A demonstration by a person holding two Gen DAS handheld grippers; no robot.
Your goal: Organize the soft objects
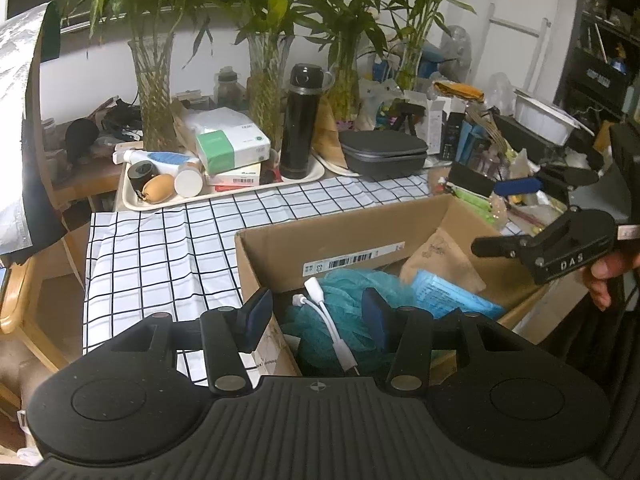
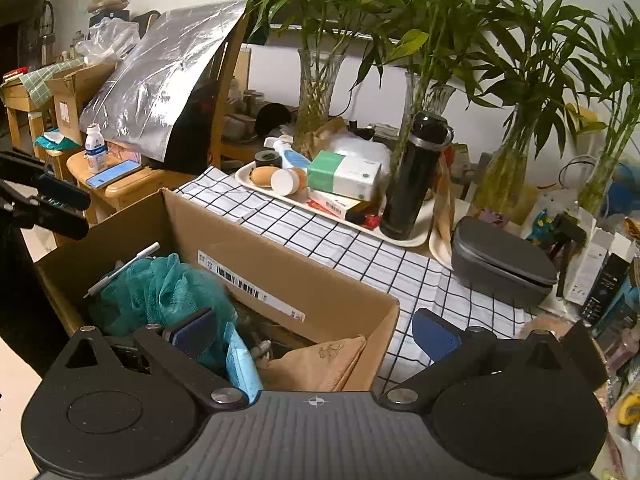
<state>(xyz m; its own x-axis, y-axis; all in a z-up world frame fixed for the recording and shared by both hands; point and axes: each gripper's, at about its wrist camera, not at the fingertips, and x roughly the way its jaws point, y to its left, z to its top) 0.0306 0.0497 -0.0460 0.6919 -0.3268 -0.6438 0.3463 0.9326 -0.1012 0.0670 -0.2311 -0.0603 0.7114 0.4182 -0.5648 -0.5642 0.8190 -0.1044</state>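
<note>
A teal mesh sponge is being shown in a brown cardboard box, and a white cloth is being crossed by black grid lines.

A table in a checked cloth carries a cardboard box, a cream tray and a grey case.

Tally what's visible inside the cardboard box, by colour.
Teal: 1, mesh bath sponge
White: 1, adapter cable
Light blue: 1, flat packet
Tan: 1, folded cloth
Total: 4 visible in the cardboard box; anything under them is hidden.
</note>
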